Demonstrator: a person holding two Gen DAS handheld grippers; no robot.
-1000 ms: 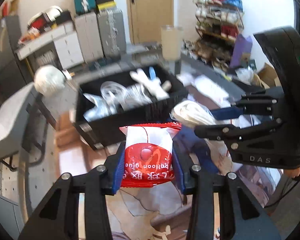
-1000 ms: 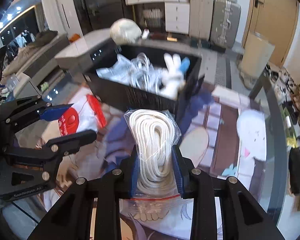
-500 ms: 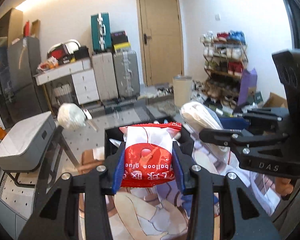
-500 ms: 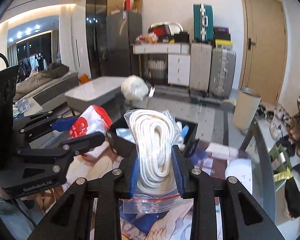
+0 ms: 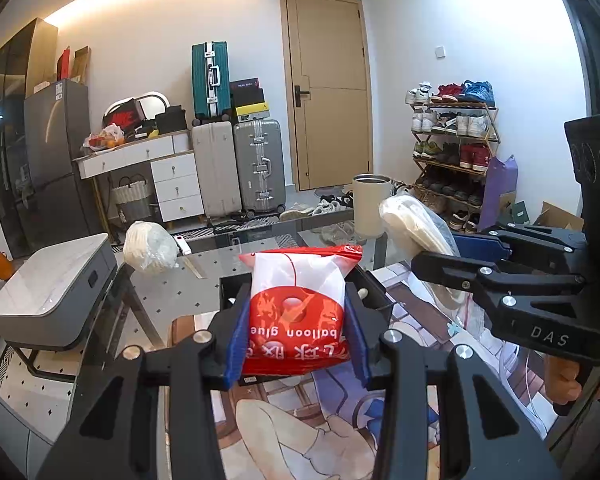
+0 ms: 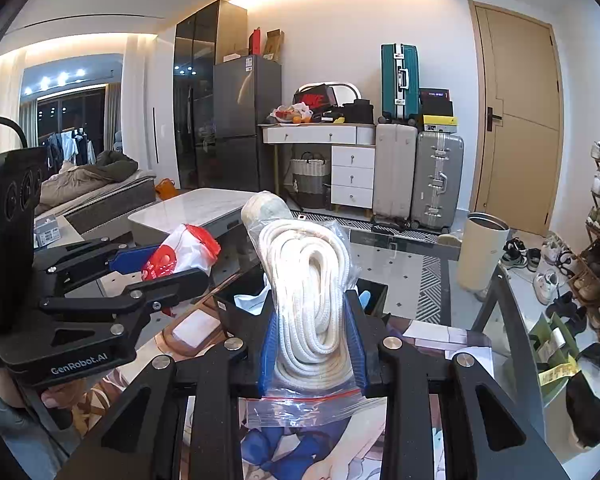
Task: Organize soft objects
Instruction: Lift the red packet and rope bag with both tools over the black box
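Carrying is the step you are in: each tool has a soft item and both are lifted off the table, short of the black bin (image 5: 374, 294) that sits just ahead and below. Your left gripper (image 5: 296, 330) has its jaws closed narrow on the red-and-white balloon glue packet (image 5: 298, 300), squeezed between the blue pads (image 5: 236, 338) with the top half standing free above them. Your right gripper (image 6: 312, 344) is clamped on the bagged coil of white rope (image 6: 310, 292), the zip end of the bag hanging down behind the pads and the coil bulging upward. The bin's opening is mostly hidden behind the two loads, so you cannot tell from here how full it is. The next move, as I judge it, calls for tipping both tools down over the bin's rim, one at a time so the grippers don't crowd each other, then parting the jaws only once each item is clearly above the opening. The rope bag is slippery and top-heavy; keep it squeezed until then.
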